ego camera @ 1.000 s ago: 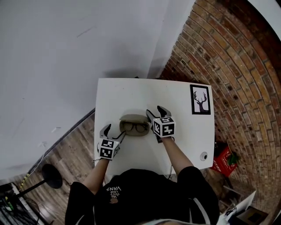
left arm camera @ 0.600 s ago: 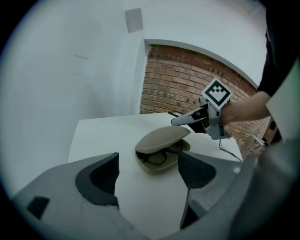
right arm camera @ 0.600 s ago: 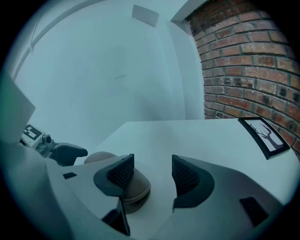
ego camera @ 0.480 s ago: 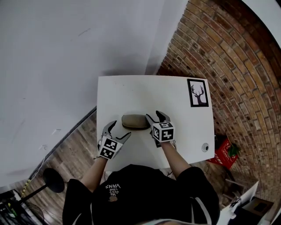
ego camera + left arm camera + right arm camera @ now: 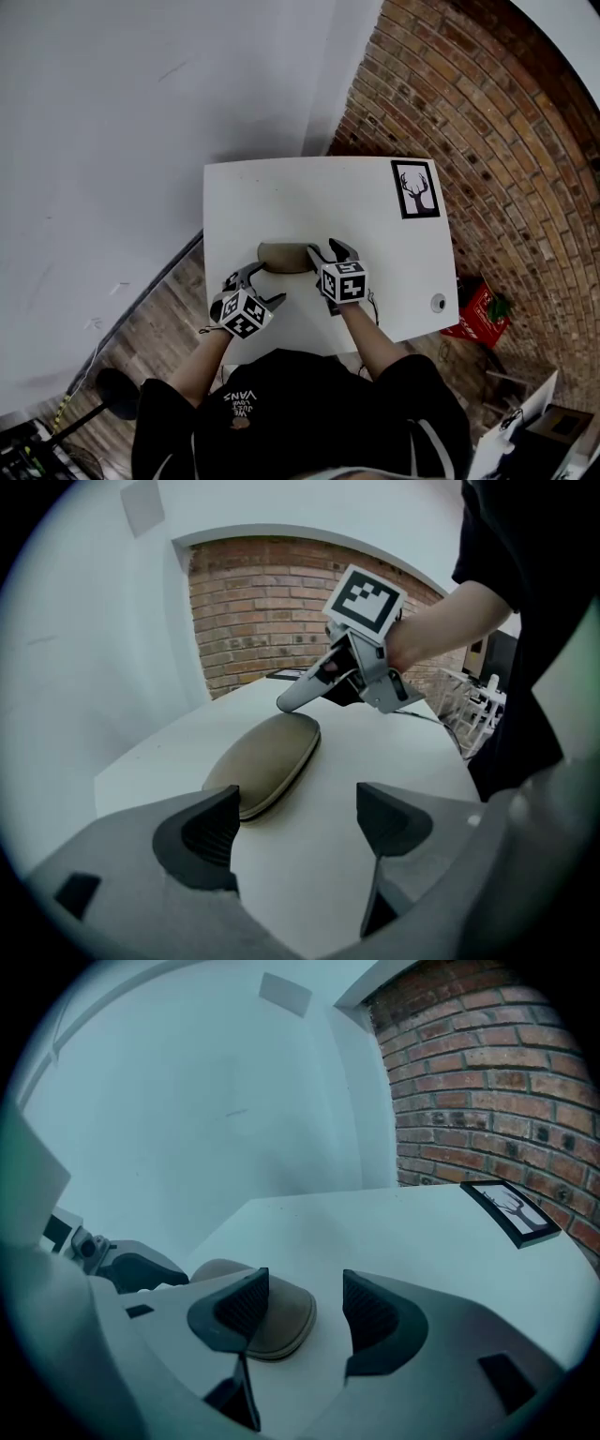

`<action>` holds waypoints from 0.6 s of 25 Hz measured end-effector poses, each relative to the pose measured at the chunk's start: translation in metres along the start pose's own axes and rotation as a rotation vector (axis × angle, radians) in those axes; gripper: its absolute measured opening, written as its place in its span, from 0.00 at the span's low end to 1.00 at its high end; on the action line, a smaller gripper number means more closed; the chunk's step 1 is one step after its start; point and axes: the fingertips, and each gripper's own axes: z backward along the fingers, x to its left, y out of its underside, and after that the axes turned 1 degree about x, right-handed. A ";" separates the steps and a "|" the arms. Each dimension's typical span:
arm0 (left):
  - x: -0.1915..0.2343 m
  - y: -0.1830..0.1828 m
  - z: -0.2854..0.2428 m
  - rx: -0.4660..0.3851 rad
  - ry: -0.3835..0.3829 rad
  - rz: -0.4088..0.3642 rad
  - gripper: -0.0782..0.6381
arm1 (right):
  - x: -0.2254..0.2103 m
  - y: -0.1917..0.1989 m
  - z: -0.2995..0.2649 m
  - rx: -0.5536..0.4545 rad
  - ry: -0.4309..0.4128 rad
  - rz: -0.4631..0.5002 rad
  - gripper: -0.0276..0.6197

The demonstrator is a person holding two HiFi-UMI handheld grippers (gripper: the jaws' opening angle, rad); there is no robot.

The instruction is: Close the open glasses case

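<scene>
The tan glasses case (image 5: 285, 257) lies on the white table (image 5: 281, 197) with its lid down; no glasses show. In the left gripper view the case (image 5: 267, 759) sits just ahead of my left gripper (image 5: 295, 822), whose jaws stand wide apart with only bare tabletop between them. My left gripper (image 5: 261, 284) is at the case's near left end, apart from it. My right gripper (image 5: 330, 249) is at the case's right end, open. In the right gripper view the case (image 5: 286, 1321) lies partly behind the left jaw of my right gripper (image 5: 305, 1302), not squeezed.
A black-framed deer picture (image 5: 413, 189) lies at the table's far right corner. A small round object (image 5: 437, 303) sits near the right front edge. A brick wall (image 5: 487, 122) runs along the right, with a red item (image 5: 476, 317) on the floor beside the table.
One second ago the case stood open with glasses showing; its lid is now down. My left gripper has rolled and drawn back toward the person. The right gripper shifted slightly left.
</scene>
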 end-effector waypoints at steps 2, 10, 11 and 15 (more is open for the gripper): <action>-0.002 0.004 -0.003 0.023 0.005 -0.009 0.66 | 0.000 0.004 0.001 0.005 0.000 -0.001 0.41; -0.003 0.010 -0.011 0.107 -0.001 -0.055 0.67 | 0.000 0.005 0.001 -0.009 0.006 -0.005 0.39; -0.002 0.011 -0.012 0.113 0.000 -0.054 0.67 | 0.001 0.004 0.000 -0.011 0.007 -0.004 0.38; -0.002 0.009 -0.012 0.094 -0.002 -0.006 0.66 | 0.002 0.005 0.001 -0.014 0.009 -0.010 0.37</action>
